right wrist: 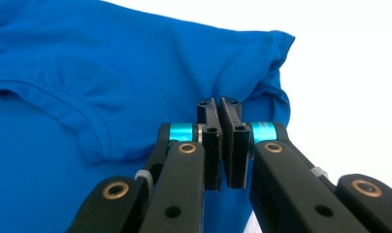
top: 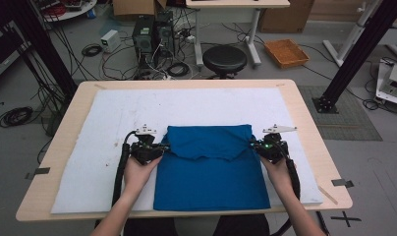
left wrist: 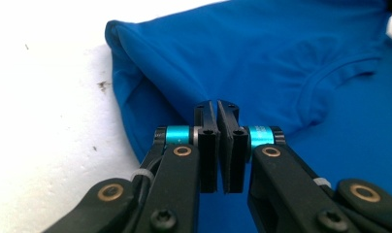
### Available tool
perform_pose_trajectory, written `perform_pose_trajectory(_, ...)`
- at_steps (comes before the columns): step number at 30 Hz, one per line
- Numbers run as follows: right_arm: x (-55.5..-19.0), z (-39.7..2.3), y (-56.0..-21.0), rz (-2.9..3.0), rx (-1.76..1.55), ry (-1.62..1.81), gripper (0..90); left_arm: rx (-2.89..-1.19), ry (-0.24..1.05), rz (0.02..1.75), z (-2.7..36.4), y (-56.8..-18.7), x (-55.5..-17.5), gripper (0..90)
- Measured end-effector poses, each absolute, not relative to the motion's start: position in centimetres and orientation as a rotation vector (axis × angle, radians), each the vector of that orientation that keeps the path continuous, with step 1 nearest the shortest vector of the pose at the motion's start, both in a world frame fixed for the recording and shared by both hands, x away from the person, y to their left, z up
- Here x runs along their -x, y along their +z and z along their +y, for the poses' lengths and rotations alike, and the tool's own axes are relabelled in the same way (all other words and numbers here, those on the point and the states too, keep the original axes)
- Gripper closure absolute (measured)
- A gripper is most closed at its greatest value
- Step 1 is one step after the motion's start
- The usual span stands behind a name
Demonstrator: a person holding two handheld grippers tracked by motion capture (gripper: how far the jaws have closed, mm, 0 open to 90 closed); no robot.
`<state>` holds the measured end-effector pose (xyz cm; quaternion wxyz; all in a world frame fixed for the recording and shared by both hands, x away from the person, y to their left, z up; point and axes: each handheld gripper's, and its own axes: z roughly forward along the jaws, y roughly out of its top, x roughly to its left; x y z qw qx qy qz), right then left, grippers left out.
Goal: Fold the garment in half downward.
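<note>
A blue T-shirt (top: pixel 211 167) lies folded on the white mat (top: pixel 113 113), its top part turned down so the collar faces me. My left gripper (top: pixel 164 147) is at the shirt's left edge, at the fold. Along its jaws (left wrist: pixel 217 104), which are pressed together, the tips meet a ridge of the blue shirt (left wrist: pixel 281 58). My right gripper (top: pixel 253 144) mirrors it at the right edge. There the jaws (right wrist: pixel 219 101) are also shut, and the shirt (right wrist: pixel 87 58) puckers toward their tips. A hand holds each gripper from the table's near side.
The mat covers most of a wooden table (top: pixel 304 123). Bare mat (left wrist: pixel 39 121) lies left of the shirt and more mat (right wrist: pixel 349 97) right of it. Beyond the far edge stand a black stool (top: pixel 224 59), computer towers (top: pixel 152 34), floor cables and an orange tray (top: pixel 286 51).
</note>
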<state>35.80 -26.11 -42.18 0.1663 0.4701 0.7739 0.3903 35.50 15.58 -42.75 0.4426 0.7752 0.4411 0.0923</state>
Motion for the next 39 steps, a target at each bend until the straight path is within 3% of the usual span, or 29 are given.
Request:
perform_pose_trajectory(19, -28.6, -27.3, -40.8, 2.286, -1.249, 1.177, 87.9, -1.934, 0.091, 0.976, 17.1, -40.9, -28.6, 87.0)
perform_pose_trajectory(28, -24.9, -27.3, -40.9, 2.331, -1.189, 1.167, 87.9, -1.929, 0.003, 0.959, 17.9, -41.7, -24.8, 86.9)
perform_pose_trajectory(39, -23.0, -27.7, -41.6, 2.349, -1.176, 1.139, 87.8, -1.949, -0.031, 0.965, 17.9, -42.9, -23.1, 86.9)
